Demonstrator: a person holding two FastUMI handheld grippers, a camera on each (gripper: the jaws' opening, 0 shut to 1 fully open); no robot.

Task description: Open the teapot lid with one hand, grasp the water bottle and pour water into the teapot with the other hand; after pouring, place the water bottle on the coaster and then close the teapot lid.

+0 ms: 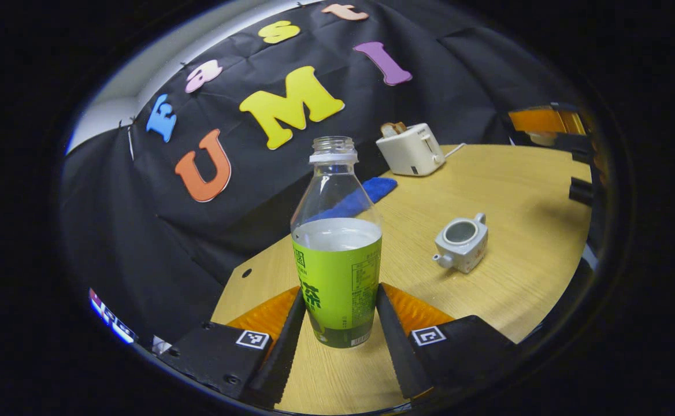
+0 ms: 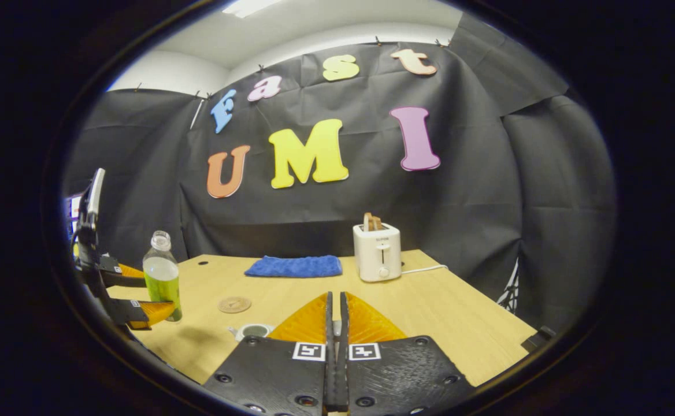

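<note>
The uncapped water bottle (image 1: 337, 254) has a green label and is about half full. My left gripper (image 1: 340, 292) is shut on its label, one finger on each side. In the right gripper view the bottle (image 2: 161, 274) stands upright at the table's left edge, inside the left gripper (image 2: 154, 296); its base is at or just above the tabletop. The small grey teapot (image 1: 462, 242) sits on the table with its lid off and its mouth open. My right gripper (image 2: 336, 297) is shut above the teapot (image 2: 253, 330), with a pale piece, apparently the lid, pinched between its fingers. A round coaster (image 2: 234, 304) lies beyond the teapot.
A white toaster (image 2: 377, 252) with bread in it stands at the back of the wooden table (image 2: 447, 315), its cord trailing right. A folded blue cloth (image 2: 294, 266) lies left of it. The right gripper (image 1: 545, 122) hangs high at the right of the left gripper view.
</note>
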